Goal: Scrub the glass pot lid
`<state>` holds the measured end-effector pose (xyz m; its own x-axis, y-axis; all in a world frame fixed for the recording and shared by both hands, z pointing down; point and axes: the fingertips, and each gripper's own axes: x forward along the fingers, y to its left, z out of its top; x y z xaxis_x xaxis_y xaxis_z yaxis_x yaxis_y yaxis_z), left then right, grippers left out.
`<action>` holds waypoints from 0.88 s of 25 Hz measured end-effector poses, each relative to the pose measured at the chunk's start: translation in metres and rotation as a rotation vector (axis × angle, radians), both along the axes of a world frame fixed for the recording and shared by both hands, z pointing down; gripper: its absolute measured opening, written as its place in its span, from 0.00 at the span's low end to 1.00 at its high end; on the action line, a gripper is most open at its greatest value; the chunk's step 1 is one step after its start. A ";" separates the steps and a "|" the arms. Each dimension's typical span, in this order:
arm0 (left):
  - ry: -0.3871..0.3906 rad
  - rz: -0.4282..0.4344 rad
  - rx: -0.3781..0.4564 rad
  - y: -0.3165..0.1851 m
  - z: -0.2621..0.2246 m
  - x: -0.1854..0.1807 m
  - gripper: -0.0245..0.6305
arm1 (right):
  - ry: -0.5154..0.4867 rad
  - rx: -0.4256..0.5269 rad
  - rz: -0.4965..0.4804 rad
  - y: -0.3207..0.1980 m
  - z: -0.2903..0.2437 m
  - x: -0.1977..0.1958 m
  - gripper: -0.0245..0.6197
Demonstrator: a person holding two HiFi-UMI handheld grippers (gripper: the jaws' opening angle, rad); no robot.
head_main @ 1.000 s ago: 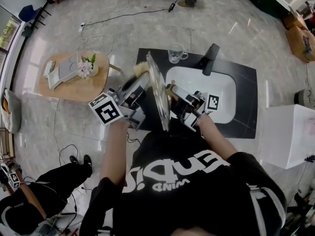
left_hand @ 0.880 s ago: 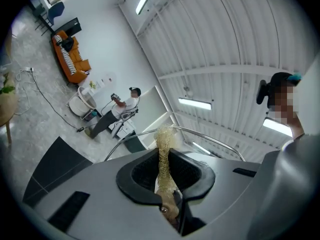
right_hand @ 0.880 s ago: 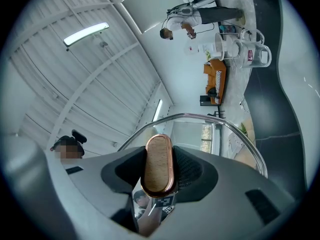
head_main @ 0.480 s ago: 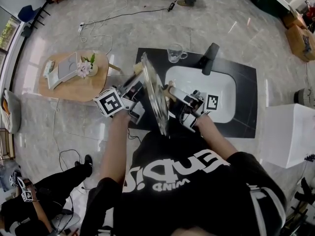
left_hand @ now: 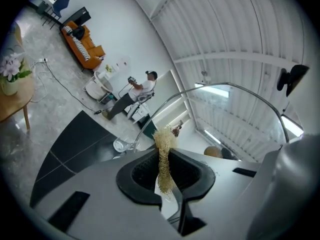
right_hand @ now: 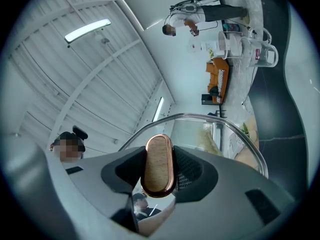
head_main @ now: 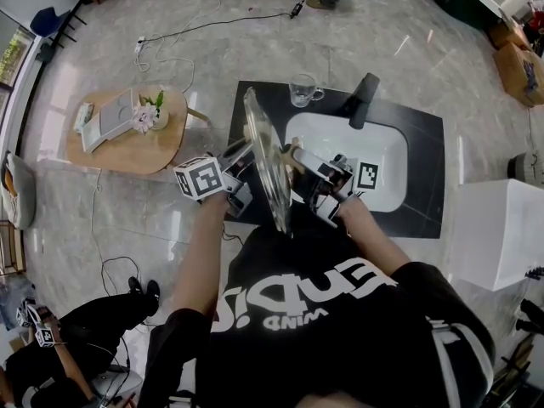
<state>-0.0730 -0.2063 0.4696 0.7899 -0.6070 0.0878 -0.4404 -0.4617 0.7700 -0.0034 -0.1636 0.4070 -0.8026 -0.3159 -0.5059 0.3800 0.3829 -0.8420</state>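
- Glass pot lid (head_main: 269,164) stands on edge in the air, just left of the sink (head_main: 387,185) and over the black counter.
- Right gripper (right_hand: 159,176) is on the sink side of the lid, clenched on the lid's wood-faced knob (right_hand: 158,159). It sits where it was a second ago, and the lid has barely shifted.
- Left gripper (left_hand: 165,171) is on the face away from the sink, jaws grasping a straw-coloured fibre scrubber (left_hand: 163,149).
- Change: the left gripper has dropped over the last second. Its marker cube (head_main: 201,179) now looks smaller and closer to the lid.
- Read: this is a downward stroke along the glass, so scrubbing is underway. Scrubber tip sits at the glass, but I can't confirm firm contact.
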 end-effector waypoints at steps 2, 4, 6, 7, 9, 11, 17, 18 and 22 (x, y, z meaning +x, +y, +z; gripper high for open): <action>-0.026 0.023 -0.019 0.004 0.013 0.002 0.12 | -0.002 0.007 0.005 0.000 -0.002 0.000 0.31; -0.057 0.046 -0.043 0.010 0.029 0.004 0.12 | -0.003 0.005 0.009 -0.001 -0.002 0.001 0.31; -0.078 0.069 -0.063 0.017 0.041 0.007 0.12 | -0.003 0.002 0.015 -0.002 -0.002 0.002 0.31; -0.083 0.082 -0.071 0.021 0.046 0.008 0.12 | -0.001 0.002 0.017 -0.003 -0.002 0.003 0.31; -0.087 0.111 -0.081 0.029 0.052 0.013 0.12 | 0.008 0.004 0.018 -0.003 -0.001 0.003 0.31; -0.094 0.139 -0.089 0.038 0.057 0.018 0.12 | 0.018 0.008 0.019 -0.003 0.000 0.003 0.31; -0.066 0.217 -0.117 0.066 0.055 0.029 0.12 | 0.034 0.024 0.025 -0.005 0.002 0.005 0.31; -0.064 0.233 -0.120 0.071 0.053 0.032 0.12 | 0.037 0.024 0.026 -0.006 0.002 0.005 0.31; -0.038 0.276 -0.117 0.087 0.040 0.040 0.12 | 0.054 0.023 0.032 -0.007 0.004 0.006 0.31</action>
<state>-0.0334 -0.1194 0.5097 0.9183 -0.3541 0.1773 -0.3403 -0.4769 0.8104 0.0027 -0.1709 0.4111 -0.8187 -0.3301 -0.4698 0.3217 0.4139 -0.8516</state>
